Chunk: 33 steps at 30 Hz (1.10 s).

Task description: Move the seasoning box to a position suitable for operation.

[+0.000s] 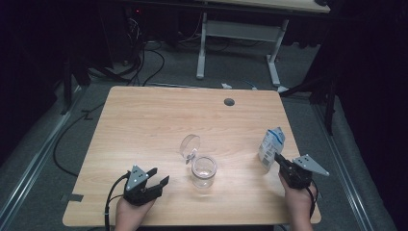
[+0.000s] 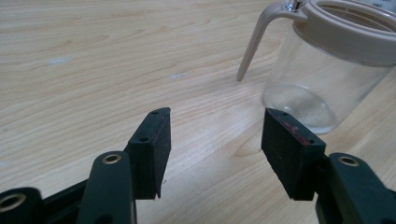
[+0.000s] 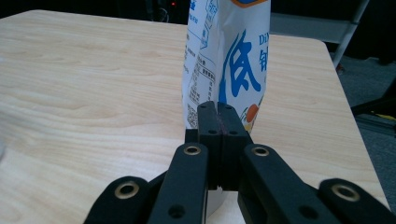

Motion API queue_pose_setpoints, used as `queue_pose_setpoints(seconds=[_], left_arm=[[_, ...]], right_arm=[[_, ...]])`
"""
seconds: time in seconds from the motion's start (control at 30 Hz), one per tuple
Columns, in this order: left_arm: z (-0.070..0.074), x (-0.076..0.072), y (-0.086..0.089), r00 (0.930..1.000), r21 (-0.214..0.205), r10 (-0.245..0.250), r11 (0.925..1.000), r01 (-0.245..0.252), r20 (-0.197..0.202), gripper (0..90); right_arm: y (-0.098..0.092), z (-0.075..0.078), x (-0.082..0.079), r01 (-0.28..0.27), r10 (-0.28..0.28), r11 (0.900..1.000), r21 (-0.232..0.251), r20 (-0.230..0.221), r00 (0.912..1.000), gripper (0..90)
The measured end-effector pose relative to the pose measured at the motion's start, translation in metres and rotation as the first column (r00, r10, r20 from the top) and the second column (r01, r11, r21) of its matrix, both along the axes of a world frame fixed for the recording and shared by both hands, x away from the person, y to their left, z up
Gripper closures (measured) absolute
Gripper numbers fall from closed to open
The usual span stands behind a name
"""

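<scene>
A: What sits nearest the person?

B: The left gripper (image 1: 158, 177), at the table's (image 1: 144, 120) near edge. Its jaws stand apart with nothing between them, bare wood showing in the gap.

A: And the right one?

B: The right gripper (image 1: 279, 159) is by the near right edge. In the right gripper view its pads (image 3: 218, 122) are pressed flat together, with nothing seen between them. The white and blue carton (image 1: 271, 146) stands upright right behind the tips; whether they touch it cannot be told.

A: What lies farther in?

B: A clear glass jar (image 1: 204, 171) stands near the table's middle, just right of the open jaws. Its hinged lid (image 1: 190, 146) is swung up and back. Beyond that, a round hole (image 1: 229, 102) sits near the far edge.
</scene>
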<state>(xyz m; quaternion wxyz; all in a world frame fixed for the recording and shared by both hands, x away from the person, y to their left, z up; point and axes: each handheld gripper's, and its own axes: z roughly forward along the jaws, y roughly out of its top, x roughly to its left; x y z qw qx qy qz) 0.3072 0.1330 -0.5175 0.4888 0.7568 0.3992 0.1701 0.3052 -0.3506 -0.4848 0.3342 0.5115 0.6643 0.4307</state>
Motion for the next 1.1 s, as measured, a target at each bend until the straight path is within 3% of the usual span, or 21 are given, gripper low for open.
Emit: queue_pose_setpoints(seconds=[0.23, 0.4, 0.53, 0.63, 0.7, 0.87, 0.97, 1.1], left_arm=[[0.0, 0.009, -0.014, 0.9997, 0.025, -0.021, 0.9995, 0.02, 0.014, 43.3], [0.0, 0.011, -0.016, 0.9996, 0.012, -0.023, 0.9997, 0.023, 0.013, 43.3], [0.0, 0.012, -0.016, 0.9996, 0.013, -0.024, 0.9996, 0.024, 0.01, 43.3], [-0.001, 0.011, -0.016, 0.9997, 0.012, -0.023, 0.9997, 0.023, 0.013, 43.3], [-0.001, 0.01, -0.014, 0.9997, 0.018, -0.022, 0.9996, 0.021, 0.01, 43.3], [-0.002, 0.008, -0.009, 0.9999, 0.013, -0.01, 0.9999, 0.01, 0.003, 43.3], [-0.002, 0.006, -0.007, 1.0, 0.013, -0.002, 0.9999, 0.002, 0.003, 43.2], [-0.002, 0.004, -0.002, 1.0, 0.011, 0.009, 0.9999, -0.009, 0.0, 43.2]], right_arm=[[-0.003, 0.001, -0.017, -0.01, 0.01, 0.9999, 0.001, -0.005, 0.9999, 90.0], [-0.002, 0.001, -0.022, -0.007, 0.007, 1.0, 0.005, -0.002, 1.0, 87.8], [0.0, 0.004, -0.023, -0.007, 0.007, 0.9999, 0.013, 0.001, 1.0, 76.5], [0.002, 0.003, -0.02, 0.01, -0.01, 0.9999, 0.002, -0.003, 0.9999, 62.7], [0.004, 0.002, -0.018, 0.023, -0.023, 0.9997, -0.007, -0.001, 0.9997, 59.3], [0.008, -0.003, -0.011, 0.032, -0.032, 0.9987, -0.04, -0.006, 0.9995, 58.4], [0.006, -0.004, -0.006, 0.033, -0.033, 0.9994, -0.007, -0.004, 0.9995, 59.4], [0.007, -0.003, -0.005, 0.025, -0.025, 0.9996, -0.011, 0.021, 0.9995, 62.7]])
